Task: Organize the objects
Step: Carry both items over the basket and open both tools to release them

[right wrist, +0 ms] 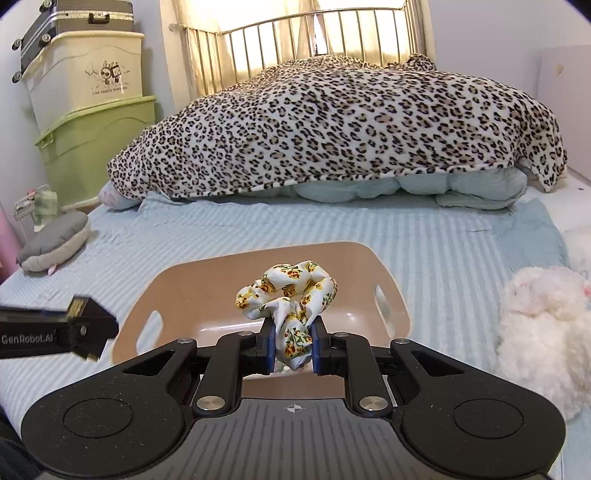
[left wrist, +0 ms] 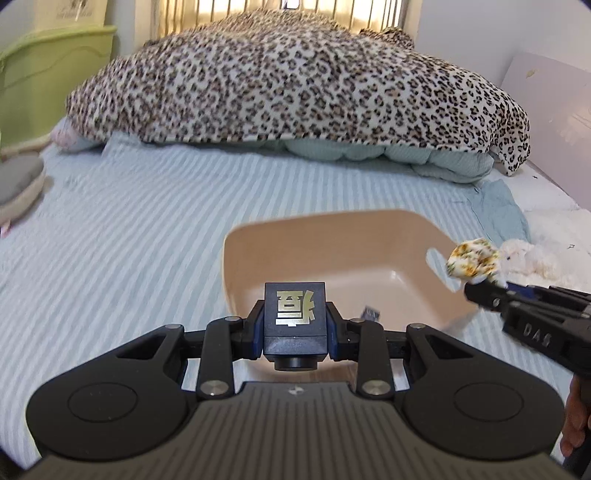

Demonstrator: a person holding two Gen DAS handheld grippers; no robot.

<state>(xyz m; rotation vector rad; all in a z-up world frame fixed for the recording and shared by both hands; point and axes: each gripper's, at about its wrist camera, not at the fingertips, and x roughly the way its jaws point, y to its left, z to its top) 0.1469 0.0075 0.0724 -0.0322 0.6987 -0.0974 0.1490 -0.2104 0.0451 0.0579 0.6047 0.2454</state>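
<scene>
My left gripper (left wrist: 294, 326) is shut on a small dark navy box (left wrist: 294, 314) with a gold character on its face, held above the near rim of a beige plastic basin (left wrist: 332, 236). The basin rests on the striped bed sheet. In the right wrist view my right gripper (right wrist: 293, 345) is shut on a white floral scrunchie (right wrist: 288, 293), which hangs over the same basin (right wrist: 177, 291). The scrunchie (left wrist: 472, 260) and the right gripper (left wrist: 485, 293) also show at the basin's right edge in the left wrist view. At the left of the right wrist view sits the left gripper (right wrist: 90, 326) with the box (right wrist: 79, 306).
A leopard-print blanket (right wrist: 332, 125) covers piled bedding at the head of the bed, before a metal headboard (right wrist: 314, 33). Stacked storage bins (right wrist: 92, 140) stand at the left. A grey cushion (right wrist: 55, 240) lies at the left edge and a white plush toy (right wrist: 539, 325) to the right.
</scene>
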